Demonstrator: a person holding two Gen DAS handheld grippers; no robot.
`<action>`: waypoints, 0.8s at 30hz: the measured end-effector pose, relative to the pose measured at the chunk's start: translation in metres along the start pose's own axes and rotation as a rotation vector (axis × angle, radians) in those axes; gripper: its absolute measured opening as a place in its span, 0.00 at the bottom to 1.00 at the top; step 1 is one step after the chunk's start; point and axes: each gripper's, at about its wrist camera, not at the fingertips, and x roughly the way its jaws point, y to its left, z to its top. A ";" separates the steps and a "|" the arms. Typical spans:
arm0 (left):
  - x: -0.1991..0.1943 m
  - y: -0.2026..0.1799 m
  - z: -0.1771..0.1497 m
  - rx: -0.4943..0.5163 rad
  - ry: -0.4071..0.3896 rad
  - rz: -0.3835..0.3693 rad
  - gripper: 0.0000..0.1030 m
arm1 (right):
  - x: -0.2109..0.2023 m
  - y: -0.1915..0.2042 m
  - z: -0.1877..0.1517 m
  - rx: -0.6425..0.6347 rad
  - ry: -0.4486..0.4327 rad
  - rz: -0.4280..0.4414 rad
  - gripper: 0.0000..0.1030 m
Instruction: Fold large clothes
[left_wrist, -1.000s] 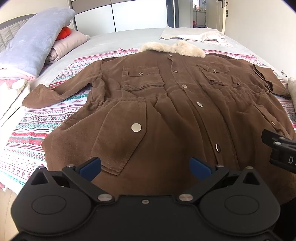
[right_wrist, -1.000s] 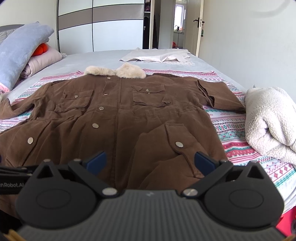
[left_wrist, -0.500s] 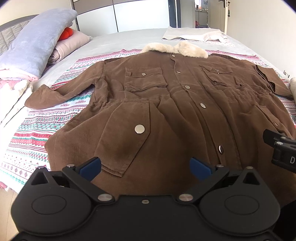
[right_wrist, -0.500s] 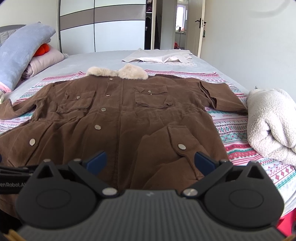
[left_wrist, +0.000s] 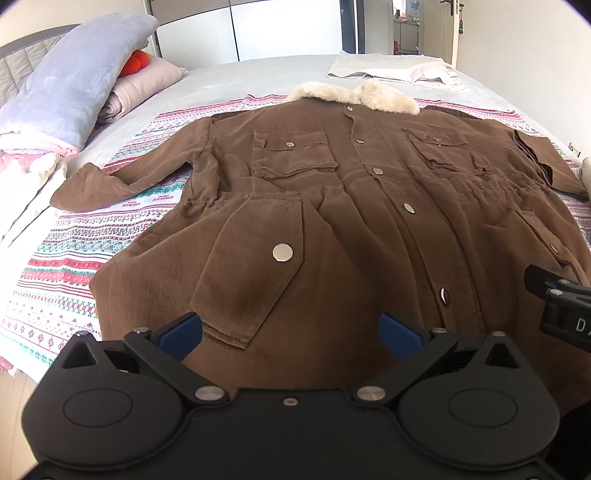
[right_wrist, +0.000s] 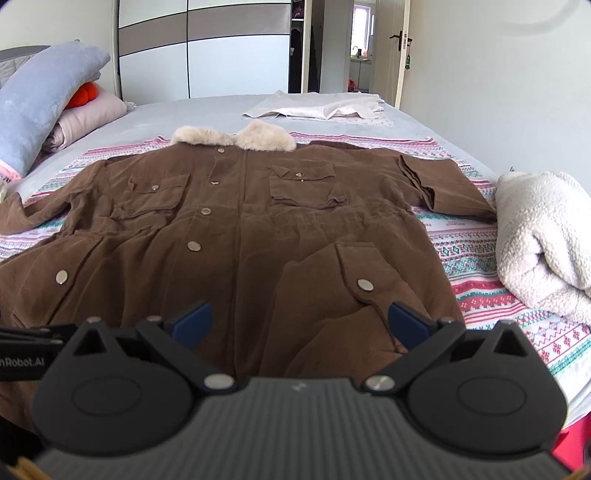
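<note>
Both cameras have drawn back and tipped slightly since a second ago, so the brown coat (left_wrist: 332, 221) sits a touch lower and further off.

From the left wrist view, the left hand-held gripper (left_wrist: 290, 334) hovers spread and empty over the hem, at the foot edge of the bed (left_wrist: 258, 74). The coat lies flat, buttoned, its fur collar (left_wrist: 354, 94) toward the far edge, and its left sleeve (left_wrist: 122, 181) trails out over the patterned blanket (left_wrist: 62, 266).

From the right wrist view, the right hand-held gripper (right_wrist: 301, 319) is likewise spread over the hem. Only this view shows the right sleeve (right_wrist: 447, 184) whole and the white fleece (right_wrist: 546, 236) at the bed's right edge.

Folding looks not yet begun; next probably means pinching a sleeve or hem corner.
</note>
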 end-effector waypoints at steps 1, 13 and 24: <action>0.000 0.000 0.000 0.000 0.000 0.000 1.00 | 0.000 0.000 0.000 0.000 0.000 0.000 1.00; 0.000 0.000 0.000 0.001 0.000 -0.001 1.00 | 0.001 0.000 -0.001 0.003 0.003 -0.005 1.00; 0.001 0.000 -0.003 0.001 -0.002 0.001 1.00 | 0.004 -0.002 -0.002 0.000 0.007 -0.015 1.00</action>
